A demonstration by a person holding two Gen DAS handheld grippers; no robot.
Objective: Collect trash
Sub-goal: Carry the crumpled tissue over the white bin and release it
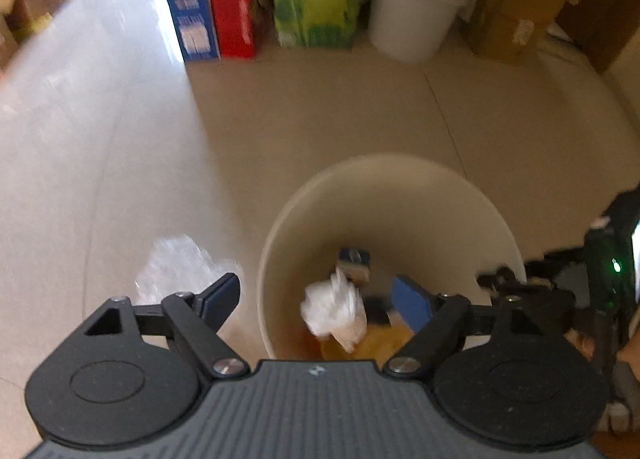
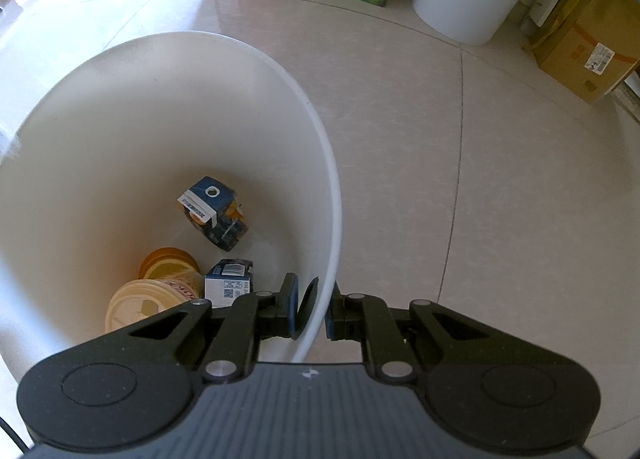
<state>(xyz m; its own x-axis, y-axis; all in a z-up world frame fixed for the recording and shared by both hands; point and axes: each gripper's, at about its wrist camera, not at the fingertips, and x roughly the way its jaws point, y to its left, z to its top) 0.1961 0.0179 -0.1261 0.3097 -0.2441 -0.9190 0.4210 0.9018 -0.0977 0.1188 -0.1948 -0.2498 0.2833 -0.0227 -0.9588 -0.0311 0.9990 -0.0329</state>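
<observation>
Bin (image 2: 168, 99), white, stands on the tiled floor (image 2: 500, 179). Right tongs (image 2: 312, 313) are clamped on its near right rim, one pad inside and one outside the wall. Left tongs (image 1: 320, 301) hang above the bin mouth, jaws spread wide with nothing between the pads; a crumpled white wad (image 1: 336, 311) shows below them inside the bin. At the bin bottom: two blue cartons (image 2: 216, 213), a lidded paper cup (image 2: 144, 303). Clear plastic scrap (image 1: 176, 267) lies on the floor left of the bin.
</observation>
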